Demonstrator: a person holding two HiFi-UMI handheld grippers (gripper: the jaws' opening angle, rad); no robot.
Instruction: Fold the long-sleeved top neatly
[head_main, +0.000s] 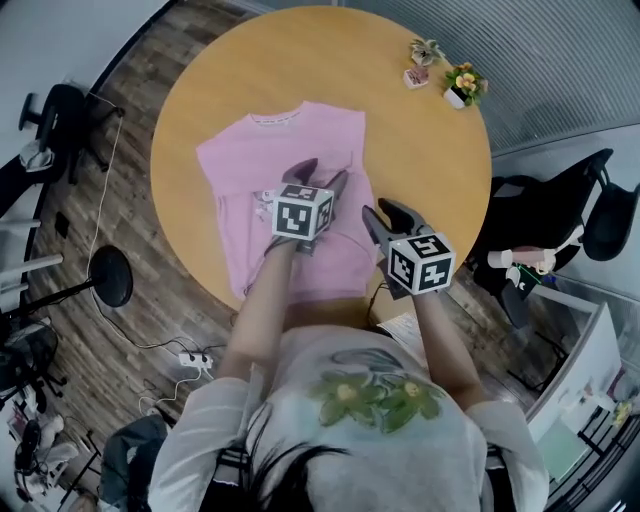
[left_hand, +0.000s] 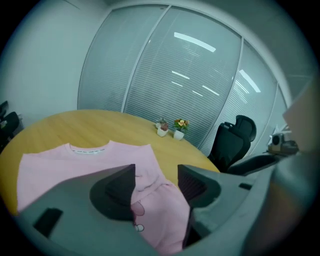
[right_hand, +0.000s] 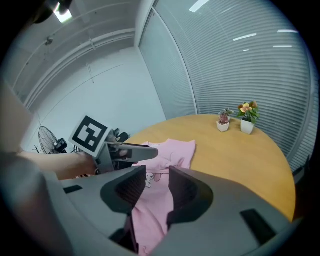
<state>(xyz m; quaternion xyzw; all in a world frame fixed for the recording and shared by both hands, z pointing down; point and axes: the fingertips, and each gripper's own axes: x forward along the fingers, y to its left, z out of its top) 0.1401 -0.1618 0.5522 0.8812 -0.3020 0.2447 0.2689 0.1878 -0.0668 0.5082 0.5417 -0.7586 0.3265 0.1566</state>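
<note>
**Head view.** The pink long-sleeved top (head_main: 270, 160) lies flat on the round wooden table (head_main: 420, 150), collar towards the far side and hem at the near edge. No sleeve trails past the body, so the sleeves look already turned in, which leaves a compact block. The left tongs (head_main: 320, 178) hang over the middle of the garment and the right tongs (head_main: 385, 215) sit at its right-hand edge. That puts the two at either side of the right half, probably to work that side or smooth it. Two small potted plants (head_main: 462, 85) stand at the far rim, well apart from the cloth.

**Left gripper view.** The left tongs (left_hand: 156, 185) stand wide apart. Pink cloth with a small cartoon print shows in the gap, but it is lying below the jaws and neither pad presses on it. The rest of the top (left_hand: 75, 160) spreads to the left, its white neck band facing the far table (left_hand: 75, 127). An office chair (left_hand: 235, 140) stands beyond the table.

**Right gripper view.** The right tongs (right_hand: 157, 187) are also parted, though more narrowly. Through the gap the top (right_hand: 170, 152) runs away towards the collar. As far as this view shows, the pads are clear of the cloth, so nothing is gripped. The left tongs (right_hand: 135, 151), with their marker cube, reach in from the left over the same garment. With both tools empty and above the cloth, the next grasp seems not yet chosen.
</note>
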